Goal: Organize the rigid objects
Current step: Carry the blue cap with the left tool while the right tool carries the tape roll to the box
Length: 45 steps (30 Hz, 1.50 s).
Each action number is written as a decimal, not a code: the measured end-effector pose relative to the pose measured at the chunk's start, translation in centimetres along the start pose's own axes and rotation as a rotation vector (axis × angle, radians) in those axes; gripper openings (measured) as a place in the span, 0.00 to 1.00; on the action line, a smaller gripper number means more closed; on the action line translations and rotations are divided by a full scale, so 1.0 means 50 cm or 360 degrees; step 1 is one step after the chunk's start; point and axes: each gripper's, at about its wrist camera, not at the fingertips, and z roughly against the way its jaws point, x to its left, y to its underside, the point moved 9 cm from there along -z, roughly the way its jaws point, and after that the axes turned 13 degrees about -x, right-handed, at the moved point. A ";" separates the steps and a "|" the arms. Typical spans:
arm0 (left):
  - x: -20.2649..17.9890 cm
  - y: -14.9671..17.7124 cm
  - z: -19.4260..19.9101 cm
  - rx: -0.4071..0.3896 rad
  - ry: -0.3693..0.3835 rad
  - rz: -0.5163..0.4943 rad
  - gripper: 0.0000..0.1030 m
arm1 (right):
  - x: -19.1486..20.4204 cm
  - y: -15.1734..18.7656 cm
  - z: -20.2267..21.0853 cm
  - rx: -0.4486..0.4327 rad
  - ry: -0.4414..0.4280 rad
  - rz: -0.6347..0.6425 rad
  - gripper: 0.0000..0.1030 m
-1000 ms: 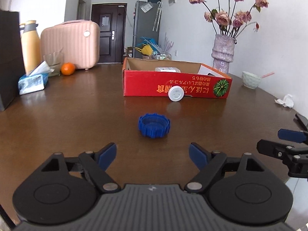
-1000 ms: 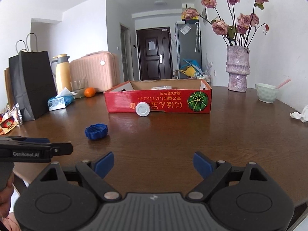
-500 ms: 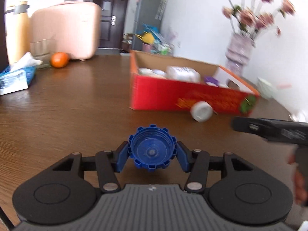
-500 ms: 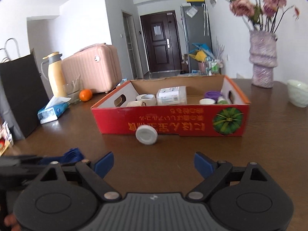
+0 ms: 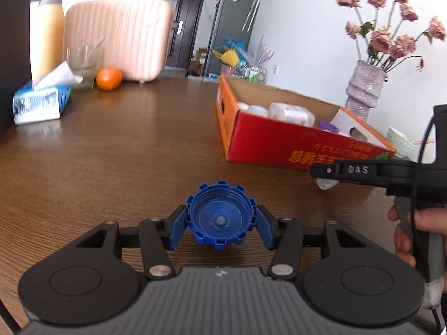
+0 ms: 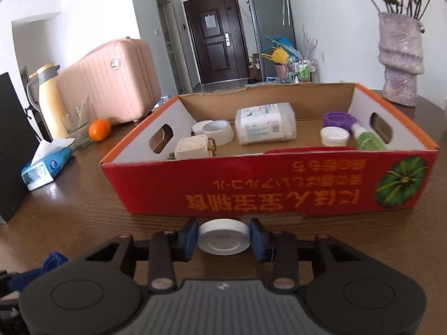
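Observation:
A blue ridged bottle cap [image 5: 220, 219] sits between the blue pads of my left gripper [image 5: 221, 227], which is shut on it just above the brown table. In the right wrist view a white round lid [image 6: 223, 237] lies on the table against the front wall of the red cardboard box [image 6: 251, 192]. My right gripper [image 6: 224, 236] has its jaws closing on the lid, both pads touching its sides. The left wrist view shows the right gripper's finger [image 5: 349, 170] over that white lid [image 5: 327, 184], beside the box [image 5: 273, 145], with a hand on its handle.
The box holds a tape roll [image 6: 218, 131], a wipes pack [image 6: 265, 125], a purple cap [image 6: 338, 118], a white cap [image 6: 333, 136] and a green bottle [image 6: 366, 139]. A tissue pack [image 5: 39, 103], an orange [image 5: 109, 78], a pink suitcase [image 5: 117, 33] and a vase [image 6: 399, 55] stand around.
My left gripper closed on the blue cap and has held it since. My right gripper moved forward to the box front and closed around the white lid.

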 end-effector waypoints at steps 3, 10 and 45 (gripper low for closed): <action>-0.019 -0.010 0.046 -0.0054 0.0016 -0.0041 0.52 | -0.006 -0.008 0.074 -0.0061 -0.0025 0.0025 0.37; -0.085 0.002 0.174 -0.0155 0.0054 -0.0091 0.52 | -0.043 0.011 0.307 -0.0260 -0.0029 0.0156 0.37; -0.169 -0.016 0.357 -0.0413 0.0098 -0.0237 0.52 | -0.006 0.073 0.617 -0.0721 -0.0029 0.0205 0.37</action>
